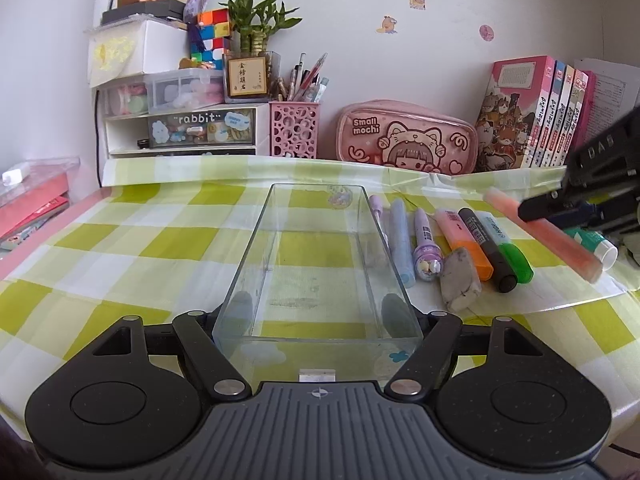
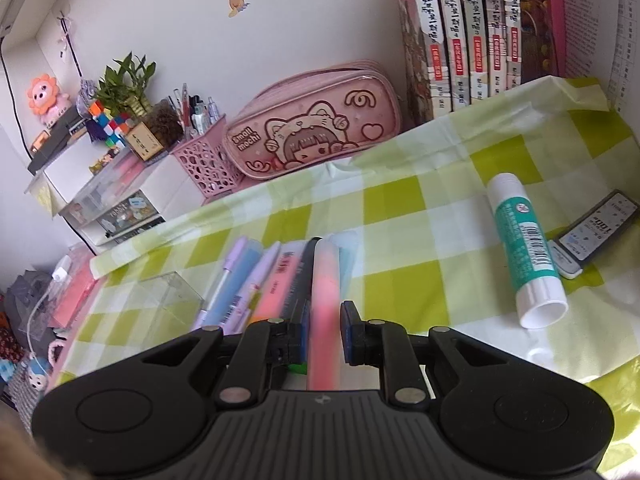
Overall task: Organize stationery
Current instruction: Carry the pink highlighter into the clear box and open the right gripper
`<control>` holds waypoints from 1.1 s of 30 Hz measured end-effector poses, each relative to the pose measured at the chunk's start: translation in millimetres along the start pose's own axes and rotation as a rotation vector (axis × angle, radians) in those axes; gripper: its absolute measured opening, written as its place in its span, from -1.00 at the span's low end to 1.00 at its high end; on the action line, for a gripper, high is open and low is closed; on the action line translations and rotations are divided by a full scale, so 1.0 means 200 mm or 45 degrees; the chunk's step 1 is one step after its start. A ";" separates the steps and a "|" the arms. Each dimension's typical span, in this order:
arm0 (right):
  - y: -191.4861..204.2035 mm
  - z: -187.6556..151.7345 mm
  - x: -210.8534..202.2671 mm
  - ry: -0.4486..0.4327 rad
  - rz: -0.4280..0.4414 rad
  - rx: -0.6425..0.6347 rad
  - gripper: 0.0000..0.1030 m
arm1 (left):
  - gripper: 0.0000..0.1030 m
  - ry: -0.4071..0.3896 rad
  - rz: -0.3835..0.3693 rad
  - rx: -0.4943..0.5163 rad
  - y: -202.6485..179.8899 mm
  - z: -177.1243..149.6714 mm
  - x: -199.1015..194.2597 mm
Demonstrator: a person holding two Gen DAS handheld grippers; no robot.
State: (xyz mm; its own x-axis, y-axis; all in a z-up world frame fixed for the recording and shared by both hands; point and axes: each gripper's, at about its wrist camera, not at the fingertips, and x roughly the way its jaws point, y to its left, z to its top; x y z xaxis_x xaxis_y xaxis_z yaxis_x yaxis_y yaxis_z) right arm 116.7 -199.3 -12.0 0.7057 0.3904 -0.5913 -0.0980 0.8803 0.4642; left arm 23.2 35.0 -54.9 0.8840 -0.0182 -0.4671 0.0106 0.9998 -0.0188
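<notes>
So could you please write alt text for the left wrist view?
The left gripper clamps an empty clear tray on a green checked tablecloth. Right of it lie pens and an eraser; the right gripper holds a pink highlighter.

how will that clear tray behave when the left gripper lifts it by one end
The clear tray looks rigid, so it should not flex. It is long and the left gripper clamps only its near end, so the far end may dip. Its smooth glossy walls may slip.
</notes>
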 end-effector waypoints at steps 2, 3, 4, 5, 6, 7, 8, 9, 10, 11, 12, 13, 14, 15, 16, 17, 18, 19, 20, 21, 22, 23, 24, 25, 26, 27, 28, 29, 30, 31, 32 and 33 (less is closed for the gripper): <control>0.06 0.02 -0.01 0.013 0.066 0.035 -0.66 | 0.42 -0.003 -0.015 -0.004 0.01 -0.01 -0.02; 0.10 0.03 -0.01 0.025 0.108 0.058 -0.66 | 0.42 -0.004 -0.021 -0.013 0.02 -0.01 -0.02; 0.13 0.05 0.00 0.042 0.152 0.083 -0.66 | 0.42 -0.004 -0.030 -0.021 0.03 -0.01 -0.03; 0.18 0.06 0.00 0.060 0.199 0.103 -0.66 | 0.42 -0.004 -0.036 -0.025 0.04 -0.01 -0.03; 0.23 0.06 0.02 0.082 0.244 0.119 -0.66 | 0.42 -0.006 -0.041 -0.028 0.04 -0.01 -0.04; 0.28 0.07 0.04 0.112 0.289 0.131 -0.66 | 0.42 -0.006 -0.044 -0.031 0.04 -0.01 -0.04; 0.33 0.06 0.08 0.151 0.341 0.144 -0.66 | 0.42 -0.007 -0.046 -0.031 0.04 -0.01 -0.04; 0.37 0.06 0.12 0.199 0.395 0.156 -0.66 | 0.42 -0.009 -0.048 -0.030 0.04 -0.01 -0.04; 0.42 0.04 0.17 0.255 0.434 0.166 -0.66 | 0.42 -0.009 -0.050 -0.031 0.05 -0.02 -0.04; 0.46 0.02 0.21 0.297 0.438 0.165 -0.66 | 0.42 -0.009 -0.051 -0.032 0.05 -0.02 -0.04; 0.50 0.01 0.25 0.325 0.421 0.153 -0.66 | 0.42 -0.009 -0.053 -0.033 0.05 -0.02 -0.04; 0.53 -0.01 0.29 0.343 0.386 0.137 -0.66 | 0.42 -0.009 -0.055 -0.034 0.05 -0.02 -0.04; 0.55 -0.03 0.32 0.354 0.355 0.127 -0.66 | 0.42 -0.008 -0.056 -0.035 0.05 -0.02 -0.04; 0.56 -0.04 0.34 0.368 0.331 0.126 -0.66 | 0.42 -0.008 -0.057 -0.036 0.05 -0.02 -0.04; 0.55 -0.05 0.37 0.382 0.317 0.127 -0.66 | 0.42 -0.008 -0.057 -0.037 0.05 -0.02 -0.04; 0.55 -0.05 0.38 0.388 0.300 0.124 -0.66 | 0.42 -0.008 -0.057 -0.036 0.05 -0.02 -0.04; 0.55 -0.05 0.40 0.390 0.276 0.125 -0.66 | 0.42 -0.007 -0.054 -0.033 0.05 -0.02 -0.04; 0.54 -0.04 0.41 0.389 0.264 0.127 -0.66 | 0.42 -0.007 -0.051 -0.026 0.05 -0.02 -0.04; 0.54 -0.04 0.41 0.398 0.265 0.137 -0.66 | 0.42 -0.007 -0.051 -0.026 0.05 -0.02 -0.04; 0.54 -0.03 0.42 0.410 0.267 0.151 -0.66 | 0.42 -0.007 -0.053 -0.028 0.05 -0.02 -0.04; 0.54 -0.02 0.43 0.417 0.263 0.151 -0.66 | 0.42 -0.007 -0.055 -0.031 0.05 -0.02 -0.05; 0.55 -0.02 0.43 0.418 0.256 0.145 -0.66 | 0.42 -0.007 -0.057 -0.034 0.05 -0.02 -0.05; 0.55 -0.02 0.43 0.418 0.242 0.136 -0.66 | 0.42 -0.008 -0.058 -0.035 0.05 -0.02 -0.05; 0.57 -0.01 0.43 0.420 0.227 0.124 -0.67 | 0.42 -0.008 -0.057 -0.032 0.05 -0.02 -0.05; 0.57 0.00 0.44 0.426 0.218 0.120 -0.70 | 0.43 -0.008 -0.057 -0.032 0.05 -0.02 -0.05; 0.58 0.01 0.46 0.441 0.215 0.127 -0.70 | 0.42 -0.008 -0.057 -0.031 0.05 -0.02 -0.05; 0.58 0.02 0.47 0.456 0.220 0.135 -0.70 | 0.42 -0.009 -0.057 -0.031 0.05 -0.02 -0.05; 0.58 0.02 0.47 0.466 0.223 0.136 -0.70 | 0.42 -0.009 -0.057 -0.032 0.05 -0.02 -0.05; 0.59 0.03 0.48 0.469 0.224 0.129 -0.70 | 0.42 -0.010 -0.058 -0.032 0.05 -0.02 -0.05; 0.59 0.04 0.47 0.467 0.226 0.124 -0.70 | 0.42 -0.010 -0.059 -0.033 0.05 -0.02 -0.04; 0.59 0.04 0.47 0.459 0.241 0.127 -0.70 | 0.42 -0.010 -0.060 -0.035 0.05 -0.02 -0.04; 0.58 0.04 0.45 0.449 0.266 0.139 -0.69 | 0.42 -0.010 -0.061 -0.037 0.05 -0.02 -0.04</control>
State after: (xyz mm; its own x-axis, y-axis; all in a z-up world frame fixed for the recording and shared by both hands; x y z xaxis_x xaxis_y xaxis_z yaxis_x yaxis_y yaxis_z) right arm 175.4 -64.6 -7.0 0.3937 0.6425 -0.6574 -0.1251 0.7459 0.6542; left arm 13.9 45.9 -54.7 0.8866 -0.0660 -0.4578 0.0399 0.9970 -0.0664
